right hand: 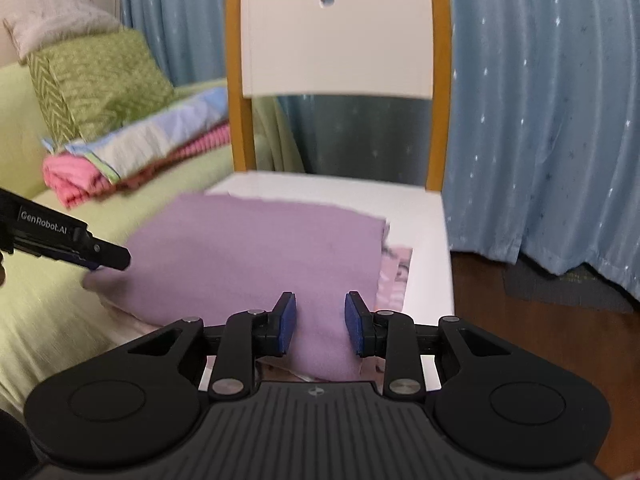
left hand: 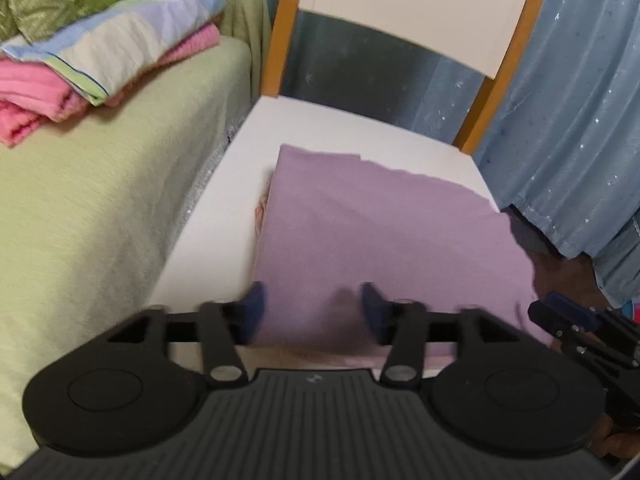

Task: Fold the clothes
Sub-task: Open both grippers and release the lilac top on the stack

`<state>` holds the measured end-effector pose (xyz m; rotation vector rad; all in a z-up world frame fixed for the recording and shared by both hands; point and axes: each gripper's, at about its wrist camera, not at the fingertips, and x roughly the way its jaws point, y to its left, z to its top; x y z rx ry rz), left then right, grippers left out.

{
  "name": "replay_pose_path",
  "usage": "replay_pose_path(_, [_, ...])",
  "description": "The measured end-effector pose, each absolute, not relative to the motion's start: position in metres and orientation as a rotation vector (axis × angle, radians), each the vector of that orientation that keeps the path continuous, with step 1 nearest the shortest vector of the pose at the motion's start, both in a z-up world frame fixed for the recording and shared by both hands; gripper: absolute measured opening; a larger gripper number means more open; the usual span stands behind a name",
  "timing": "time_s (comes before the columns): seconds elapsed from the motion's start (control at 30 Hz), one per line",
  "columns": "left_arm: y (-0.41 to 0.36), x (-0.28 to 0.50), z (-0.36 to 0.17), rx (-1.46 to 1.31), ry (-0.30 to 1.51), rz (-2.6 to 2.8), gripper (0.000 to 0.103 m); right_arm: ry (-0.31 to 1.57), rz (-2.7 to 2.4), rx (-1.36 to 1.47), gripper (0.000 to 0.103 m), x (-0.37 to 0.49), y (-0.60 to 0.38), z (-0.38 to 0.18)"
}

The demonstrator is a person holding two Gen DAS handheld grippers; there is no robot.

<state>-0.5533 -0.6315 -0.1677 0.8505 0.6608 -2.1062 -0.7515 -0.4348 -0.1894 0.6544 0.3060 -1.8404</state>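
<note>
A purple cloth [right hand: 256, 256] is laid flat on the white chair seat [left hand: 224, 208]. Left gripper [left hand: 312, 312] and right gripper [right hand: 320, 322] are held open at its near edge. It is judged soft and light; corners are best pinched.

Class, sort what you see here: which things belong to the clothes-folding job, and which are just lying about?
Belonging to the job:
purple cloth on the chair seat
left tool, open
right tool, open

Just lying about:
folded pile of bedding on the green sofa
green cushion
blue curtain
</note>
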Motion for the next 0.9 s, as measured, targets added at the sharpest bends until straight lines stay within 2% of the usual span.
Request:
replay_pose_path(0.1, [-0.611,-0.550,-0.158,0.859,0.629,-2.071,0.073,0.290,-1.832,0.702,0.045,-0.746,-0.425,-0.183])
replay_pose_path(0.2, [-0.587,-0.545,-0.152,0.866,0.629,-2.040,0.091,0.287,-1.809,0.754,0.057,-0.736,-0.412,-0.181])
replay_pose_path(0.23, [-0.579,-0.543,-0.151,0.865,0.627,-2.030,0.096,0.288,-1.805,0.767,0.065,-0.733,-0.407,-0.180])
replay_pose_path(0.37, [-0.546,-0.533,-0.144,0.873,0.610,-1.999,0.102,0.284,-1.805,0.817,0.089,-0.721,-0.386,-0.176])
replay_pose_path(0.47, [-0.524,-0.525,-0.137,0.867,0.566,-1.976,0.102,0.284,-1.813,0.835,0.098,-0.711,-0.370,-0.167])
replay_pose_path(0.7, [-0.473,-0.511,-0.116,0.826,0.344,-1.945,0.102,0.311,-1.860,0.803,0.101,-0.686,-0.345,-0.141])
replay_pose_path(0.9, [-0.449,-0.492,-0.107,0.775,0.349,-1.963,0.102,0.338,-1.922,0.771,0.103,-0.669,-0.330,-0.124])
